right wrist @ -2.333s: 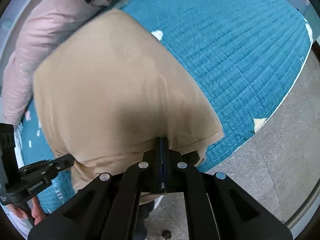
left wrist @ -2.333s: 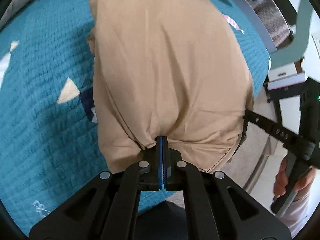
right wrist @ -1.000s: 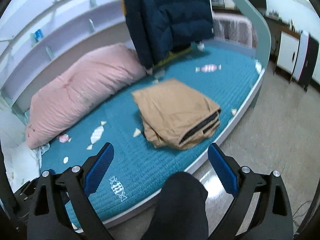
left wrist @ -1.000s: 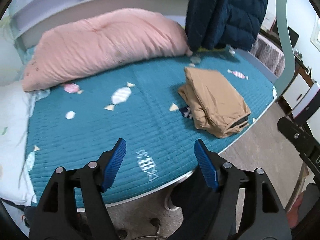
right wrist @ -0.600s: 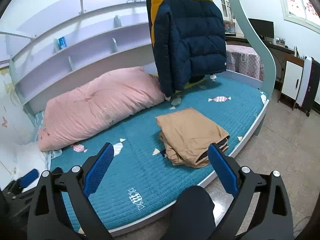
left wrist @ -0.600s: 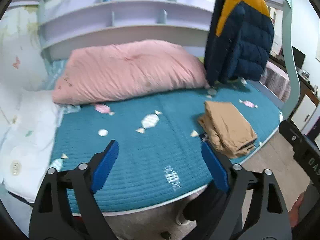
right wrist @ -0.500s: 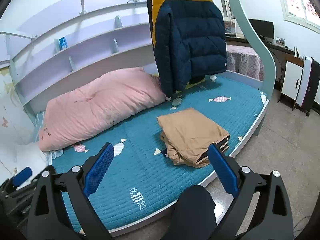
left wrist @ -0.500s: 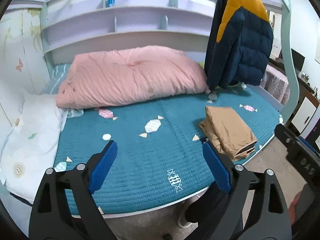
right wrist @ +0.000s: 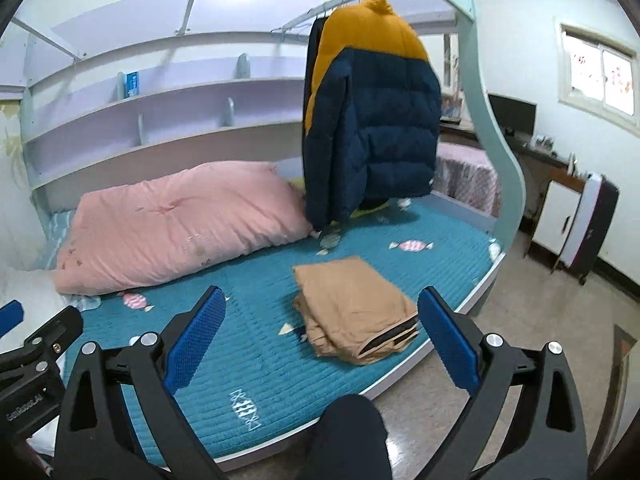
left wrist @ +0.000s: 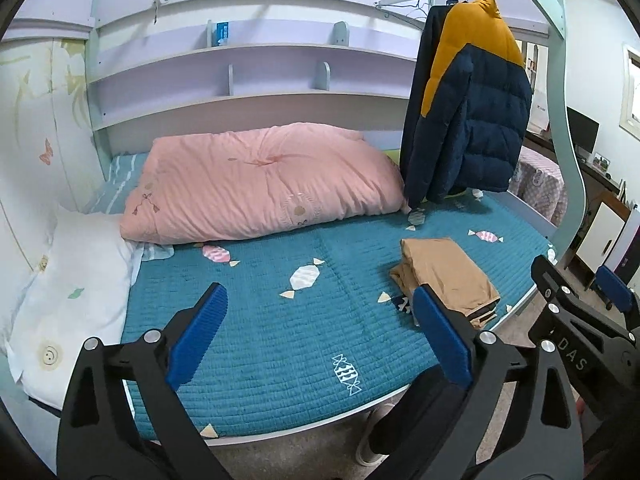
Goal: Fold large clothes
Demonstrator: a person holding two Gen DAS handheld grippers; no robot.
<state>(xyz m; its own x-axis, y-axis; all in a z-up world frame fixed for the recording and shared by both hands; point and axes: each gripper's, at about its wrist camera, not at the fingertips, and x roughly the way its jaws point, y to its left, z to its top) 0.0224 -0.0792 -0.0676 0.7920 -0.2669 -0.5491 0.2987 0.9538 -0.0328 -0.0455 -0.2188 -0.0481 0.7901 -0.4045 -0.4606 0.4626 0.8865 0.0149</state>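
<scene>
Both grippers hang wide apart and hold nothing: the left gripper (left wrist: 318, 338) has its blue pads spread over the quilt (left wrist: 280, 344), and the right gripper (right wrist: 320, 340) is just as open, jaws framing the bed from out over the floor. The tan garment (right wrist: 352, 306) lies in a compact stack at about one o'clock from the right gripper, near the bed's front edge, well apart from the pink duvet (right wrist: 176, 224) at ten o'clock and the jacket (right wrist: 372, 128) hanging at twelve. Judging by that tidy stack, the fold looks finished and this is the stand-back. Next, if anything, is squaring up the loose dark edge at the stack's front, or fetching another piece.
</scene>
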